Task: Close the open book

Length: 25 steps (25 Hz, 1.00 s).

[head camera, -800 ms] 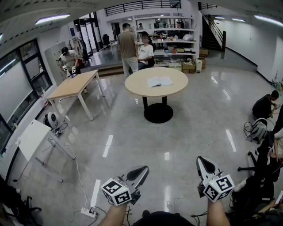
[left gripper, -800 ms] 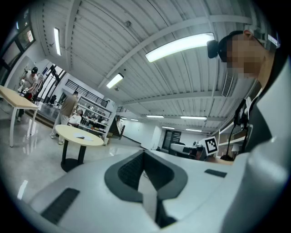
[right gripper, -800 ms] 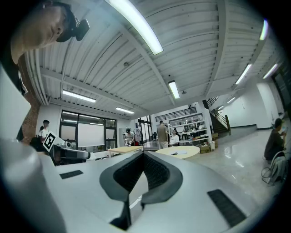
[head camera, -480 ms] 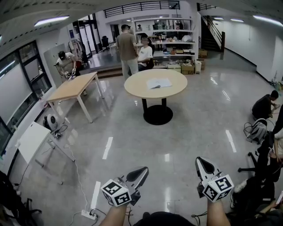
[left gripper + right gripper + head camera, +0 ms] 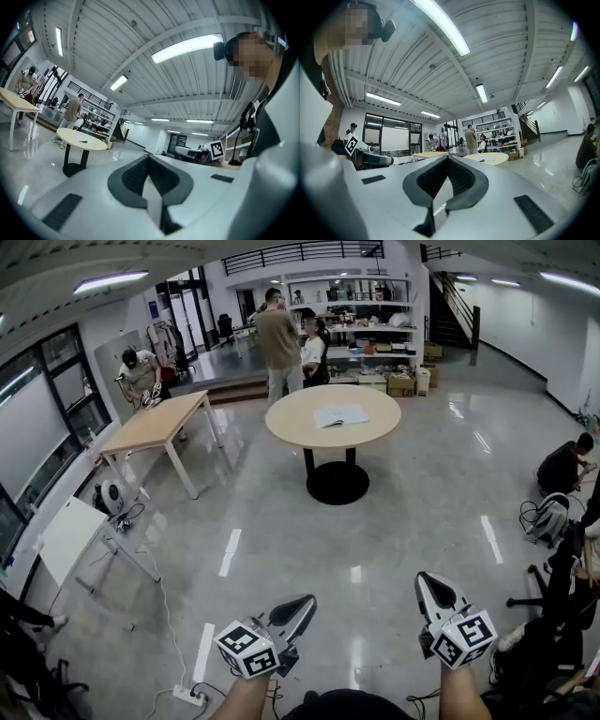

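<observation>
Far off, open white book (image 5: 339, 414) on round beige pedestal table (image 5: 291, 427) at upper centre, glossy grey floor (image 5: 394, 531) around it, rectangular wooden table (image 5: 155, 423) upper left, left gripper (image 5: 300, 604) and right gripper (image 5: 428, 583) at bottom edge, jaws together, empty.

Round beige table on black pedestal base (image 5: 291, 420), rectangular wooden table with white legs (image 5: 155, 424), low white folding table (image 5: 67, 536), white power strip (image 5: 187, 692) on glossy grey floor (image 5: 403, 521), standing person in tan shirt (image 5: 279, 341).

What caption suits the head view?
Left gripper and right gripper, both shut, face the open book on a far-off round table.
</observation>
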Tool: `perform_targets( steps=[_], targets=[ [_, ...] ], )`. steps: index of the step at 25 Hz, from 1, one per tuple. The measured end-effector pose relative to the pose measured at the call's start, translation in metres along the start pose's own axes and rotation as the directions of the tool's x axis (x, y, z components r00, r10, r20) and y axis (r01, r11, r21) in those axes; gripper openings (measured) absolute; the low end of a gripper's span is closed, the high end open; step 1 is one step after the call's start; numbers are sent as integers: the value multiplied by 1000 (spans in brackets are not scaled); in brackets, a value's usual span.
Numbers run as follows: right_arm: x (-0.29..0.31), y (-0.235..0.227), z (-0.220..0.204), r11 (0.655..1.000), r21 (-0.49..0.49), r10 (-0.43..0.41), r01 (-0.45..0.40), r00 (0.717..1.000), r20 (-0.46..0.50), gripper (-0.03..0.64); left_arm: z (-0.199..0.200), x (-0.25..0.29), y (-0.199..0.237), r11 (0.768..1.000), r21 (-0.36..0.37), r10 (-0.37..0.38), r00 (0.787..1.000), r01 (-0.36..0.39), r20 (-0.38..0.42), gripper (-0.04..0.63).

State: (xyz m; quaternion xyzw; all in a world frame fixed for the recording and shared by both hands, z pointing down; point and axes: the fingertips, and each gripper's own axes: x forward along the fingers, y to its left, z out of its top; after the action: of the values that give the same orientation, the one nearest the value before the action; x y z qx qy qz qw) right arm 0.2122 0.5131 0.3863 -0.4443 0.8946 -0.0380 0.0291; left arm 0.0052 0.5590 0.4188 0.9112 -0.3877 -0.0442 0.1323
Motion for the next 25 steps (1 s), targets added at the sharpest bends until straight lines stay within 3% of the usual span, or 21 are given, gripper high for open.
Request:
perform_targets(
  steps=[9,15,25],
  targets=[
    [35,27,-11,1000,-15,10,-10,999,-32,-2,1,-17,29,999,-15,-28,999,28,-15,-11],
    [53,44,-20,999,-30,-18,17,999,-47,-2,-4,-24,51,996,-25,-87,995,86,-41,-11],
    [115,7,-28,1000,-19,-18,17,998,-55,-2,7,29,109,995,-43,-86,996,84,-36,-11]
  ],
)
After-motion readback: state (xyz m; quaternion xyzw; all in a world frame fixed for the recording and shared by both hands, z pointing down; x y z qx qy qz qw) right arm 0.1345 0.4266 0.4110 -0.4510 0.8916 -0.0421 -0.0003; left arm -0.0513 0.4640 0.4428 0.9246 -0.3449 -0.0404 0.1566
